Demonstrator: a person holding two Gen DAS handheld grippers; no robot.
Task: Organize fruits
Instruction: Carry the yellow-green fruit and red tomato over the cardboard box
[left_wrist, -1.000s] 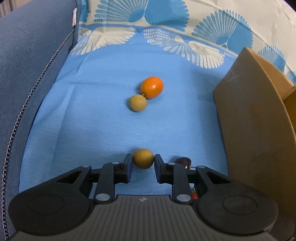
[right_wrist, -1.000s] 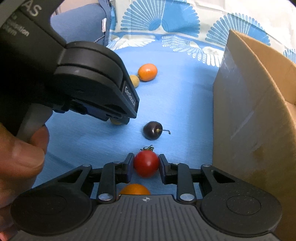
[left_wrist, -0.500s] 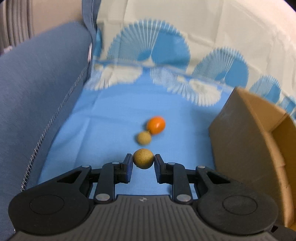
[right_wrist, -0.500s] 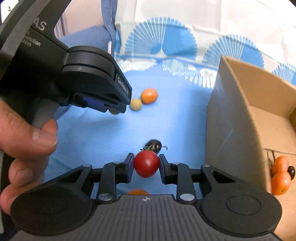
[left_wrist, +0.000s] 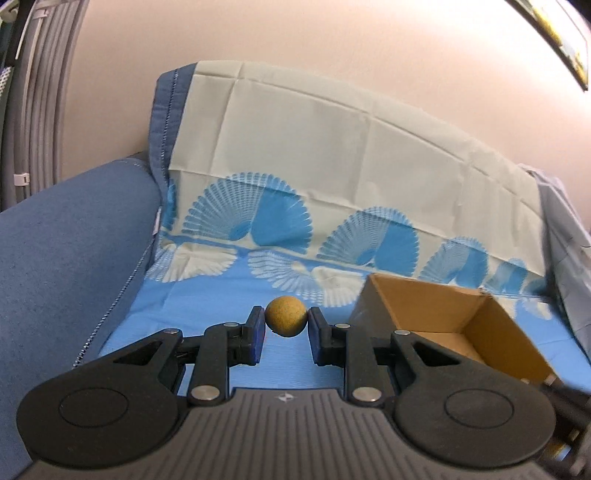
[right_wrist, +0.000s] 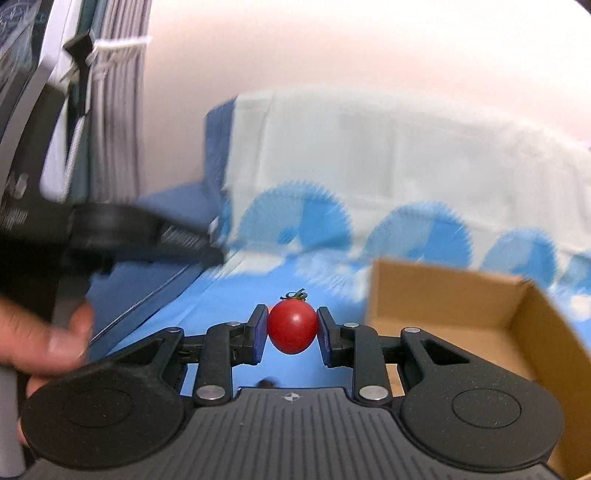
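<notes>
1. Left gripper (left_wrist: 286, 334): black two-finger tool, fingers clamped on a small round tan rough-skinned fruit (left_wrist: 286, 316), held up clear of the blue fan-patterned cloth (left_wrist: 207, 306) that covers the sofa seat.
2. Right gripper (right_wrist: 291, 334): same make, fingers clamped on a small glossy red cherry tomato with green calyx (right_wrist: 292, 325), also held clear of the cloth.
3. Open brown cardboard box (left_wrist: 443, 325): stands on the cloth ahead and to the right of both grippers; the floor seen from here looks bare, though the near wall hides part of it.
4. Person's left hand (right_wrist: 44, 339): grips the left tool's handle, blurred at the right view's edge.
5. Step judged in hand: carrying both fruits to the box.
6. Handling note: bring each gripper over the near rim and well inside before parting the fingers; release low, since both fruits are round and would roll or bounce.
7. Handling note: enter one gripper at a time, as the opening looks narrow for both; squeeze the tomato lightly.
</notes>
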